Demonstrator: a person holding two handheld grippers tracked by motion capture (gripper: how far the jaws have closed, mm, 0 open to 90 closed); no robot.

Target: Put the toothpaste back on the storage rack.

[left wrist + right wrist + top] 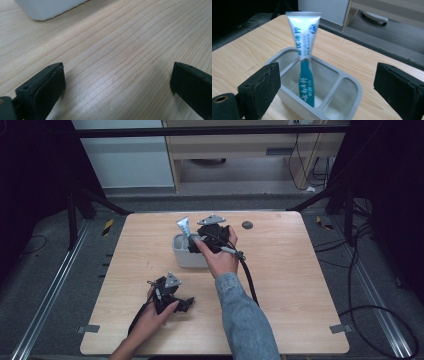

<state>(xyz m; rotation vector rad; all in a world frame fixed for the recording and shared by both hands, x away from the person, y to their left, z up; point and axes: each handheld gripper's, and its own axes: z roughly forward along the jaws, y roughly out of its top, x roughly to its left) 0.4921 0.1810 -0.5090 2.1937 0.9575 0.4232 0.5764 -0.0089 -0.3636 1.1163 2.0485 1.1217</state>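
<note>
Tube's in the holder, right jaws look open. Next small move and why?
Probably lift the right gripper up and back, clear of the toothpaste tube. The tube stands tilted in the larger compartment of the grey holder, and the jaws stand wide on either side without touching it. The left gripper rests open over bare table, so nothing calls for it.

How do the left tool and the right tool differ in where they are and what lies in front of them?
The right tool is raised over the white holder, while the left tool sits low by the table. The right tool faces the toothpaste tube standing tilted in the holder's larger compartment, untouched; the left tool faces bare wood, the holder's corner farther off. Both stand open, gripping nothing.
</note>
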